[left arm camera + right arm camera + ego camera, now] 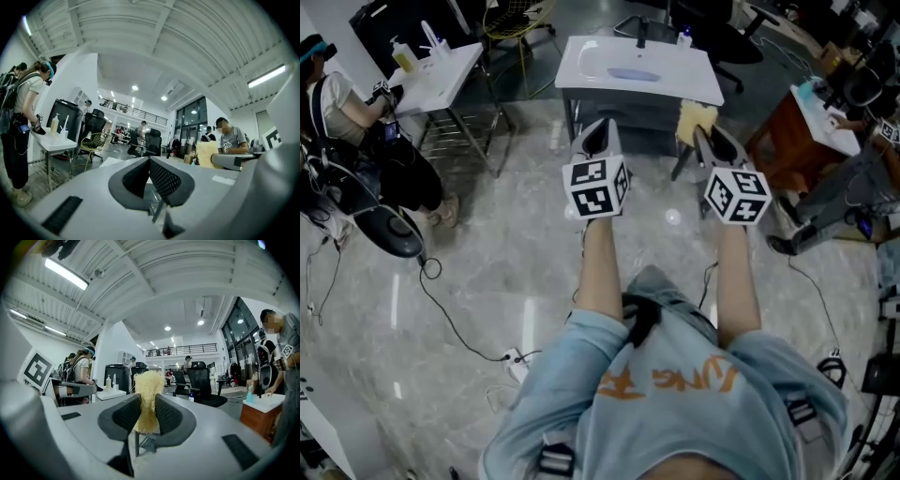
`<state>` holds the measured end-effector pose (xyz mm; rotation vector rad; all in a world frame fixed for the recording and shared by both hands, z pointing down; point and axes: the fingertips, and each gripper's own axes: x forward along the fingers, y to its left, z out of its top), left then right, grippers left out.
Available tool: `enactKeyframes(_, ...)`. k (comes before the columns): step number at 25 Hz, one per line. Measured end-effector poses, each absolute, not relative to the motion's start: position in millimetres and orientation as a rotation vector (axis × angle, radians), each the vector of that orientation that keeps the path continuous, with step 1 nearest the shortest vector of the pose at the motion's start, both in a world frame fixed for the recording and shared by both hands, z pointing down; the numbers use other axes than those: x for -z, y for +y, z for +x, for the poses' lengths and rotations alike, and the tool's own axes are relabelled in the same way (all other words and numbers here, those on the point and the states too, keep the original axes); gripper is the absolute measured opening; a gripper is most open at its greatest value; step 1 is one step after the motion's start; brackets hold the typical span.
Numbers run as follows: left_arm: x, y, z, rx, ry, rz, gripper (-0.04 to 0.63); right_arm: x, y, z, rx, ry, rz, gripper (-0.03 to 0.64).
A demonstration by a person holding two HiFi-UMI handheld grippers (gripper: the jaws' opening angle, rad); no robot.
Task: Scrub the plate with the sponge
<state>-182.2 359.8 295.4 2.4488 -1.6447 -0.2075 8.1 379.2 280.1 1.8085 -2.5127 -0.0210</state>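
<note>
The right gripper (148, 414) squeezed the yellow sponge (149, 385) between its jaws and pointed flat, ready to scrub. The left gripper (149, 164) was pinched tight on nothing. The plate (633, 73) was probably the pale flat thing in the middle of the sink (581, 80), well apart from both. Bare floor (516, 234) before the sink's near edge left room to step up.

Flat bluish item (633, 73) in the sink (581, 70): too small for you to confirm as a plate. Sponge (149, 380): lower part hidden between the pads of your right tongs (147, 416). Your shirt (675, 403): cut off by the head view's lower edge. Bottles (405, 56) on the side bench (455, 70): too small to identify.
</note>
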Motion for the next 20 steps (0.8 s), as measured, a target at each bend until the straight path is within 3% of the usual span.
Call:
enactKeyframes(11, -268, 325, -193, 0.312, -1.648, 2.479, 0.000, -251, 331, 3, 0.086, -2.564, 1.793, 0.092)
enactKeyframes(20, -285, 224, -191, 0.282, -1.639, 2.434, 0.002, -271, 234, 31, 0.079, -2.560, 1.806, 0.094)
